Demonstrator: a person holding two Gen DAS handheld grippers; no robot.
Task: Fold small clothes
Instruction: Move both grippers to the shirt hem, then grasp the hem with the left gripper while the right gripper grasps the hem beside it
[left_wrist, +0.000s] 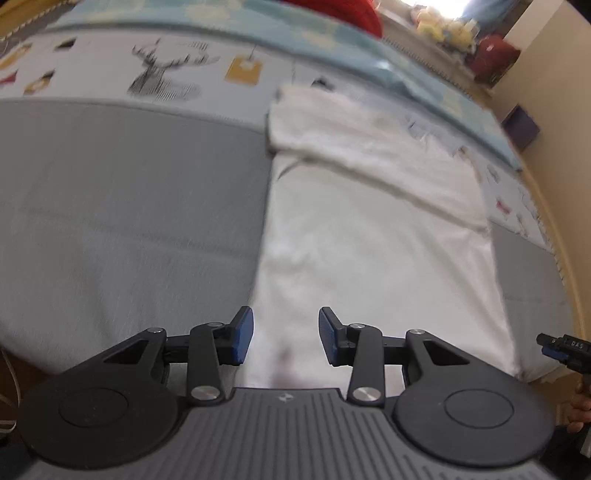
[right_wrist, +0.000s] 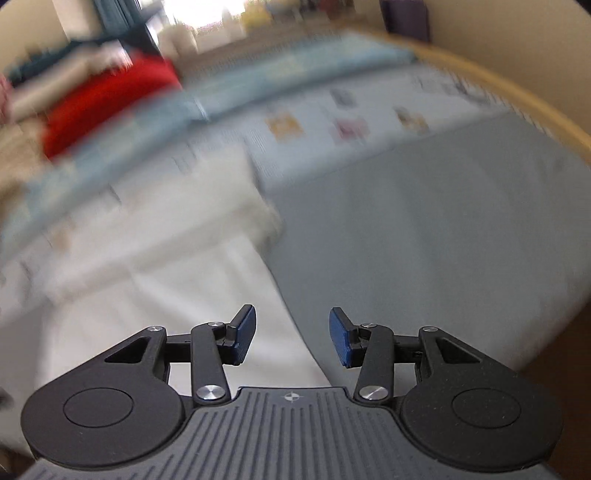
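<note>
Left wrist view: left gripper (left_wrist: 282, 334) hung above the near end of the white garment (left_wrist: 369, 236), jaws parted about halfway, nothing between the blue pads (left_wrist: 243, 334). Garment lay flat on the bed's grey sheet (left_wrist: 129, 206), its far part folded over in a thicker band; left edge ran straight down the sheet. Patterned cover (left_wrist: 166, 74) with a deer print lay beyond it, and a red item (left_wrist: 343, 13) at the top edge. Tip of the other tool (left_wrist: 561, 350) showed at the far right.

Right wrist view, heavily blurred: right gripper (right_wrist: 291, 336) over the garment's right edge, jaws likewise half apart and empty. Garment (right_wrist: 166, 280) at left, grey sheet (right_wrist: 424, 229) at right.
</note>
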